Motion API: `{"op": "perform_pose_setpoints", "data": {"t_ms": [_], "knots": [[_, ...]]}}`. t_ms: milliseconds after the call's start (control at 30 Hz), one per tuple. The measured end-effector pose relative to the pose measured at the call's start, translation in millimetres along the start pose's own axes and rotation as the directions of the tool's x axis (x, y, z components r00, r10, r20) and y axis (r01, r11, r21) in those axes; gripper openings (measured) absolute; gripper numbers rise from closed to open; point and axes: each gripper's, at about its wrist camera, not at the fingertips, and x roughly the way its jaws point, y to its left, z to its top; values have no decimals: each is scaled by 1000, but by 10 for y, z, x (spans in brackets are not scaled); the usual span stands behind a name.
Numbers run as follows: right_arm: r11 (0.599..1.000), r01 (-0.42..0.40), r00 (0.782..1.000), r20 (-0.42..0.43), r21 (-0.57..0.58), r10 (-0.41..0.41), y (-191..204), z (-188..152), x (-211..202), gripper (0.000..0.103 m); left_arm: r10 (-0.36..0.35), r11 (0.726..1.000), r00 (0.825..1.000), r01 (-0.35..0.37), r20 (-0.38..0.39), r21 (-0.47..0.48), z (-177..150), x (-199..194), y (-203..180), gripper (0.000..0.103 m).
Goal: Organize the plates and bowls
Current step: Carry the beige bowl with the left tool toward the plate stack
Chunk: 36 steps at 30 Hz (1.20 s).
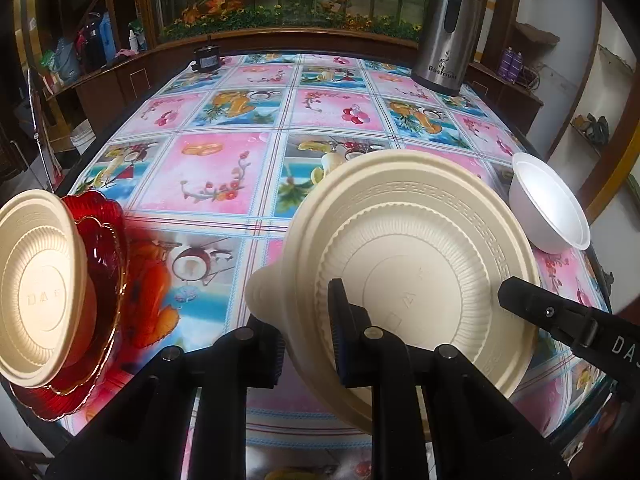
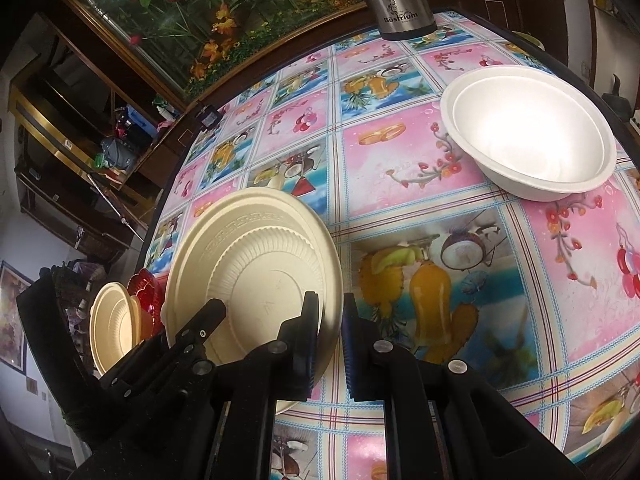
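Left wrist view: my left tongs (image 1: 308, 336) are clamped on the near rim of the big cream plate (image 1: 416, 272), one finger under, one on its face. The plate stands tilted, its face toward me. At nine o'clock sits a small cream bowl (image 1: 36, 288) on a red glass dish (image 1: 100, 240); at two o'clock, a white bowl (image 1: 552, 204) on the table (image 1: 224, 168).

Right wrist view: my right tongs (image 2: 330, 344) pinch the same plate's (image 2: 256, 264) edge. The white bowl (image 2: 528, 132) lies at one o'clock, nearer this hand, I judge.
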Motion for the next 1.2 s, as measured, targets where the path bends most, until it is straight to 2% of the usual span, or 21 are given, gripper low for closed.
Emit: {"op": "perform_pose_setpoints", "data": {"t_ms": [333, 1200], "knots": [[997, -66, 998, -13, 27, 66, 19, -10, -39, 11, -2, 1000, 1000, 2, 12, -4, 9, -107, 77, 16], [990, -136, 991, -15, -38, 136, 397, -58, -25, 11, 28, 998, 998, -24, 54, -62, -27, -373, 439, 16]]}}
